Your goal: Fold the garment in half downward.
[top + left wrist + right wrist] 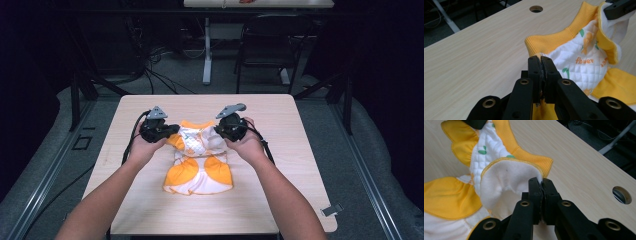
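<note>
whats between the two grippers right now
The top of the orange and white baby garment spans the gap: left gripper and right gripper each pinch one side, seen in the high view.

Two matching black hand-held grippers, bare forearms, no sleeves

Left hand-held gripper (172,130) and right hand-held gripper (217,129) are both chunky black units, each topped by a grey three-cornered plate and trailing a black cable. Up close the jaws are flat black bars on hinged black links, with brass-coloured ringed rivets at the pivots. Both forearms are bare as far as they show.
</note>
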Action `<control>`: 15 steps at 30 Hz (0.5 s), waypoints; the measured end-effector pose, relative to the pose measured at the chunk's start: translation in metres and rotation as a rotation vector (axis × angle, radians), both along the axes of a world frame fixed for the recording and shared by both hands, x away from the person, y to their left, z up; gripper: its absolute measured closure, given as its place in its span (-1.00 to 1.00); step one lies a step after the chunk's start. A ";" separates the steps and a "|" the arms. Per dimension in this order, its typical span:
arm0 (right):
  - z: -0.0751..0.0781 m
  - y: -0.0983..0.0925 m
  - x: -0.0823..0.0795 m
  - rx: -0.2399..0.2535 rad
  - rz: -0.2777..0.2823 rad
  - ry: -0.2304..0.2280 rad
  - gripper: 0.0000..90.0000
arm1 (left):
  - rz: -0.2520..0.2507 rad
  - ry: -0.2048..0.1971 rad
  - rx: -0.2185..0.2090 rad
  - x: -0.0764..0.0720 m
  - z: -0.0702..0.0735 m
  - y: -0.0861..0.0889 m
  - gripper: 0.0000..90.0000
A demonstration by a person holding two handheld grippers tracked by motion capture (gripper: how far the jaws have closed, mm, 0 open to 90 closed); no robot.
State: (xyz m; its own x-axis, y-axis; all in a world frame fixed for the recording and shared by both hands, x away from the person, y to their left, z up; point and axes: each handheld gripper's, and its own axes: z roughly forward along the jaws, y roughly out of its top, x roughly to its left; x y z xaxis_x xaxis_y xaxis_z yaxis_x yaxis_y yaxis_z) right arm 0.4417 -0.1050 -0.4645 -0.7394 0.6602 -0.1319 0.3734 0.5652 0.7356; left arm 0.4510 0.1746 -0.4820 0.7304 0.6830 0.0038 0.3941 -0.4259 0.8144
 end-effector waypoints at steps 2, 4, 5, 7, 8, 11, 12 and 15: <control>-0.002 -0.001 -0.002 -0.005 0.007 -0.001 0.93 | -0.011 0.008 0.005 -0.003 -0.002 -0.001 0.94; -0.005 -0.001 -0.004 -0.004 0.013 0.004 0.93 | -0.014 0.008 0.004 -0.004 -0.003 -0.001 0.94; -0.005 -0.001 -0.004 -0.004 0.013 0.004 0.93 | -0.016 0.011 0.005 -0.004 -0.004 -0.001 0.94; -0.007 -0.001 -0.006 -0.011 0.015 0.003 0.93 | -0.018 0.012 0.009 -0.006 -0.006 -0.001 0.94; -0.009 -0.002 -0.007 -0.015 0.023 0.006 0.93 | -0.019 0.019 0.003 -0.008 -0.008 -0.001 0.94; -0.012 -0.002 -0.010 -0.022 0.030 0.012 0.93 | -0.030 0.022 0.013 -0.011 -0.011 -0.002 0.94; -0.013 -0.002 -0.011 -0.019 0.031 0.012 0.93 | -0.034 0.023 0.018 -0.012 -0.011 -0.002 0.94; -0.016 -0.003 -0.013 -0.020 0.035 0.014 0.93 | -0.046 0.030 0.022 -0.015 -0.013 -0.002 0.94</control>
State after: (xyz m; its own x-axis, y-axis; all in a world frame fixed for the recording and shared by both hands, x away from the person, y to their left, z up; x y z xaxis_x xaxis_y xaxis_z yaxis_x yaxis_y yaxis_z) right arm 0.4289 -0.1081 -0.4804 -0.7640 0.6312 -0.1341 0.3637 0.5928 0.7185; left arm 0.4364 0.1722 -0.4952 0.7610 0.6488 -0.0043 0.3979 -0.4615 0.7929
